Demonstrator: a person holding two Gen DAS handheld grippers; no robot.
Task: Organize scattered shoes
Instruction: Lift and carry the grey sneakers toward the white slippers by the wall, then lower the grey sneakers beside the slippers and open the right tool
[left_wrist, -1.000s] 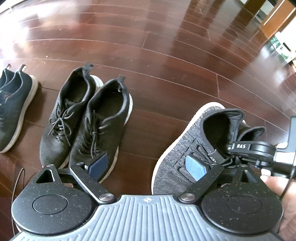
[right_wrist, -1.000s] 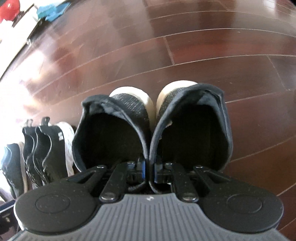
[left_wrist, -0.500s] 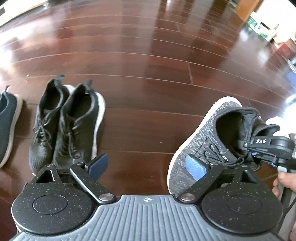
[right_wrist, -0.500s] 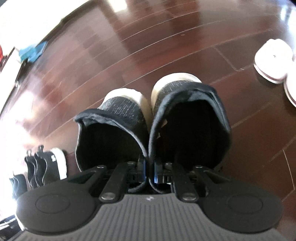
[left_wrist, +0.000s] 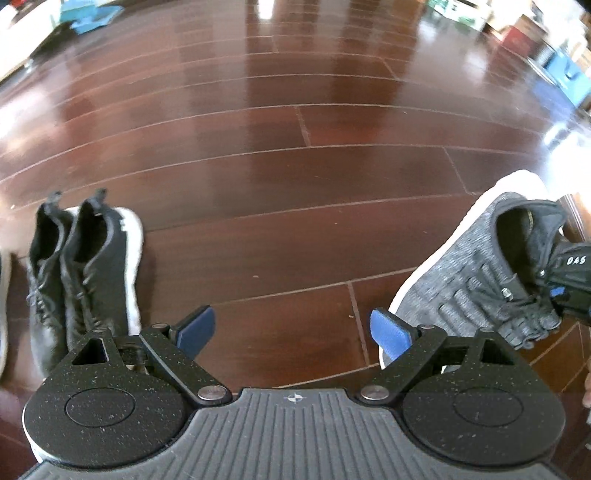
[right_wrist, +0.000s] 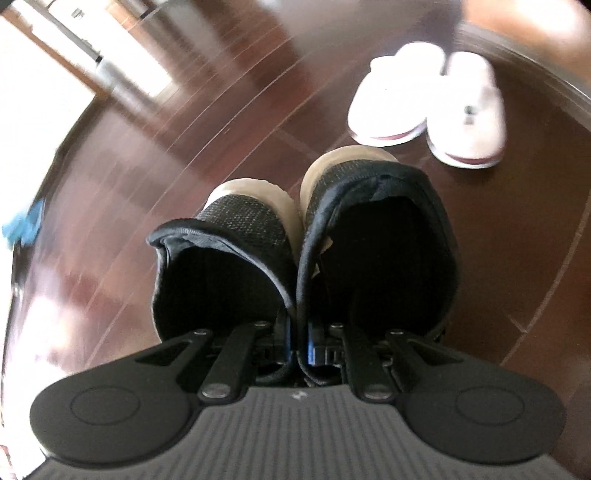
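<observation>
My right tongs (right_wrist: 295, 347) clamp both grey sneakers (right_wrist: 332, 236) by their inner collars, aloft above the floor (left_wrist: 295, 177). Left tongs (left_wrist: 291, 330) gape wide, empty. Black pair (left_wrist: 85, 273) sits by the floor's left edge. Risk: thin collar pinch slips, one sneaker drops.

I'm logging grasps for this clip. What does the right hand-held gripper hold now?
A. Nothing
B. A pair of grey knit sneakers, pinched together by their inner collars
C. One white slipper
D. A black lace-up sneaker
B: the right hand-held gripper is shut on the touching inner collars of the grey knit sneakers, while the white slippers lie on the floor beyond.
</observation>
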